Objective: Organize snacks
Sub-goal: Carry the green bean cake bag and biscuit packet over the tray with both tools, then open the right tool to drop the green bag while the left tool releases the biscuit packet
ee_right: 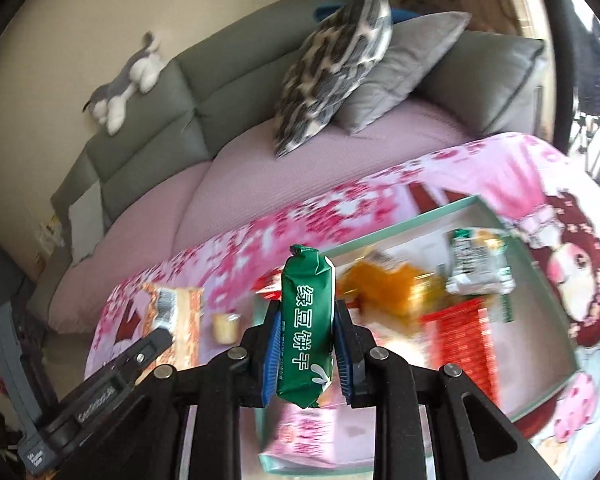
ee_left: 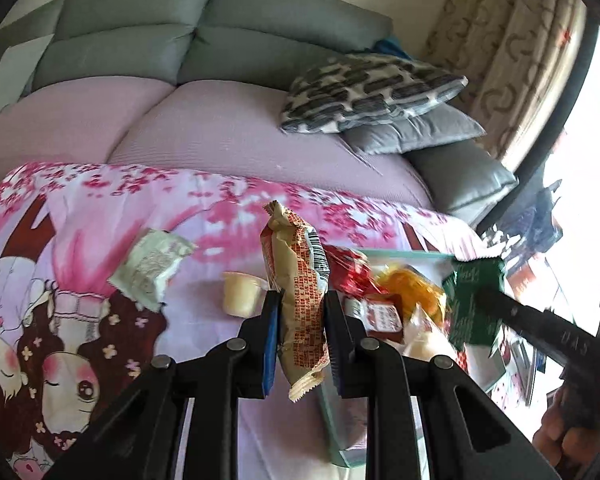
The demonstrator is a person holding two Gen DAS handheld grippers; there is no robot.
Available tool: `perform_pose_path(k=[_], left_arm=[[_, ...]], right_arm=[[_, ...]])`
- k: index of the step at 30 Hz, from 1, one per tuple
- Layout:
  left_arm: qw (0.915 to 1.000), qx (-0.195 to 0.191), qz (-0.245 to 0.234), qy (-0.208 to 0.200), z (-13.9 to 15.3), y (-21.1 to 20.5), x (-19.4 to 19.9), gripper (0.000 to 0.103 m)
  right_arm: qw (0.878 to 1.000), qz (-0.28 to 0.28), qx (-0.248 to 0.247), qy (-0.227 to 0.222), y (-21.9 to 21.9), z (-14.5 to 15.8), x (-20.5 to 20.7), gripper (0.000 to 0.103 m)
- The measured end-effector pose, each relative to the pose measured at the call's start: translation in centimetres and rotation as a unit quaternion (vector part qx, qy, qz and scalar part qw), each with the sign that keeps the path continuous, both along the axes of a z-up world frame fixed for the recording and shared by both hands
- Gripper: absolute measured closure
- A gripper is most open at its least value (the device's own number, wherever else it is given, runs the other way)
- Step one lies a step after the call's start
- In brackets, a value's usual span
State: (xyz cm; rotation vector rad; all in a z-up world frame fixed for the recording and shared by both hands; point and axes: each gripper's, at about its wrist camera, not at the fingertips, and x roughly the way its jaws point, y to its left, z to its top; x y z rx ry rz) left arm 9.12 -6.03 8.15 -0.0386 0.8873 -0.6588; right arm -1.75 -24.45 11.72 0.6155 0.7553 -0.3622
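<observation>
Grippers both loaded: your left gripper (ee_left: 300, 304) is clamping beige-and-red snack packet (ee_left: 300, 280) upright above floral cloth (ee_left: 100, 216); your right gripper (ee_right: 305, 344) is pinching green biscuit packet (ee_right: 306, 328) over near-left corner of mint-edged tray (ee_right: 548, 272). Pale jelly cup (ee_left: 242, 294) is sitting on cloth just beside tray.

Left claw (ee_left: 300, 316), right claw (ee_right: 307, 342): black, blue pads, silver screws.
</observation>
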Motion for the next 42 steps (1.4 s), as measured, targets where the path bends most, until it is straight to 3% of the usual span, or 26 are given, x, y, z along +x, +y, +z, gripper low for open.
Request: perform_pose_path(k=[11, 27, 42], left_arm=[[0.9981, 0.041, -0.046, 0.005, -2.1, -3.9, -2.1, 0.08], [0.994, 0.091, -0.054, 0.027, -5.1, -5.8, -2.6, 0.08], [0.9923, 0.105, -0.062, 0.022, -5.3, -6.4, -3.0, 0.08]], right_arm=[[0.996, -0.082, 0.001, 0.036, -5.8, -1.8, -3.8, 0.077], [0.994, -0.082, 0.027, 0.072, -7.0, -4.7, -4.1, 0.077], [0.989, -0.125, 0.009, 0.084, -8.8, -4.1, -5.9, 0.077]])
